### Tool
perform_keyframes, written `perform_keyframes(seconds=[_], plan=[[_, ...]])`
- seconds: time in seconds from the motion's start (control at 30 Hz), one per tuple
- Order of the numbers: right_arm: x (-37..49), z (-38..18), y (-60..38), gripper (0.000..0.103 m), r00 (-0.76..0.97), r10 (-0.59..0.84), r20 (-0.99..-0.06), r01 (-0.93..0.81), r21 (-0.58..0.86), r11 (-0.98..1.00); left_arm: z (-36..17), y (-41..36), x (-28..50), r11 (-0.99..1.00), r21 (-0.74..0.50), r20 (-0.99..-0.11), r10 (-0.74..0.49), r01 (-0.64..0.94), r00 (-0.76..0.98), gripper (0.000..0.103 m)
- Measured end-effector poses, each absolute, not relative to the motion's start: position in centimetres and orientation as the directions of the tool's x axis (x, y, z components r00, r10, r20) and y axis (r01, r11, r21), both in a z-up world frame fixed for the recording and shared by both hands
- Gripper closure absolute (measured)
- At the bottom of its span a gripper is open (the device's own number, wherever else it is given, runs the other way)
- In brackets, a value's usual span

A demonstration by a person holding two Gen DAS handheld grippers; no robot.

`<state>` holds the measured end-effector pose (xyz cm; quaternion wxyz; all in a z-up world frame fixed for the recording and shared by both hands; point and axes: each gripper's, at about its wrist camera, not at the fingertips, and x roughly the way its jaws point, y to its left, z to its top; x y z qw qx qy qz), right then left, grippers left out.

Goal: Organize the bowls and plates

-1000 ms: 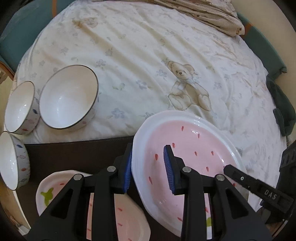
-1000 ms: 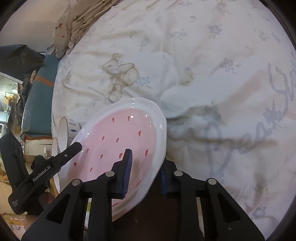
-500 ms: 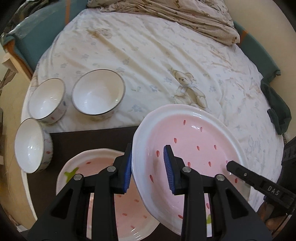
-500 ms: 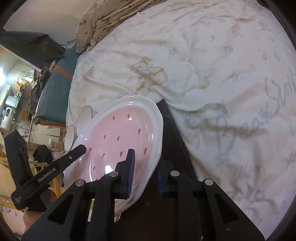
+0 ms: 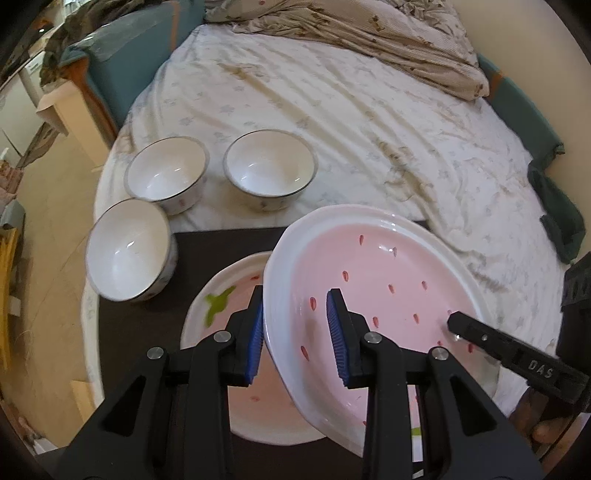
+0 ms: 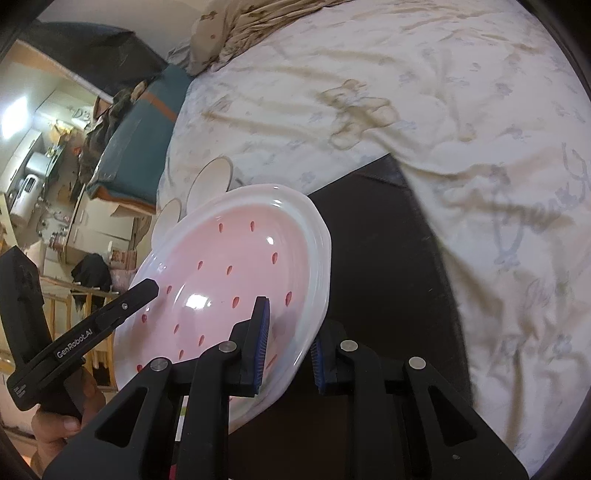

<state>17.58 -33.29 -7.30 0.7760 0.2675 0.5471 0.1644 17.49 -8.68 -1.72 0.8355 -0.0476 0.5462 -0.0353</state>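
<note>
Left gripper (image 5: 295, 332) has its blue pads (image 5: 337, 332) clamped across the rim of the pink plate (image 5: 376, 280), one pad inside the dish, the other under the rim. Right gripper (image 6: 286, 339) grips the opposite rim of the same plate the same way, its inner pad on the pink face, its outer pad behind the white edge. The plate, pink with red seed marks and a white rim, hangs tilted in the air between the two grippers, above the dark mat (image 5: 221, 243) at the bed's near edge. A second pink plate (image 5: 229, 306) with a green leaf mark lies flat on that mat, right under the held one. One white bowl (image 5: 127, 249) sits at the mat's far left corner, partly off it. Two more white bowls (image 5: 166, 173) (image 5: 269, 170) stand side by side on the bedsheet (image 5: 369, 122) just beyond the mat's far edge. A crumpled blanket (image 5: 369, 33) is bunched at the far end of the bed. A thumb (image 6: 55, 424) shows on the left gripper's handle.
</note>
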Motion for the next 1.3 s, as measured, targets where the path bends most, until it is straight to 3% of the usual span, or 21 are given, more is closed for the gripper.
perform_keyframes(seconds=[0.8,1.3], plan=[[14.7,-9.1,-25.6,0.08,0.24,0.552,-0.799,-0.079,0.551,0.831,-5.2,-1.9,12.6,0.99,-0.12,-0.929,-0.088,-0.069,0.36,0.075],[15.7,-10.5,-24.2,0.08,0.212,0.513,-0.832,-0.086,0.507,0.858,-7.2,-1.9,13.5,0.991,-0.116,-0.937,-0.087,-0.067,0.337,0.075]])
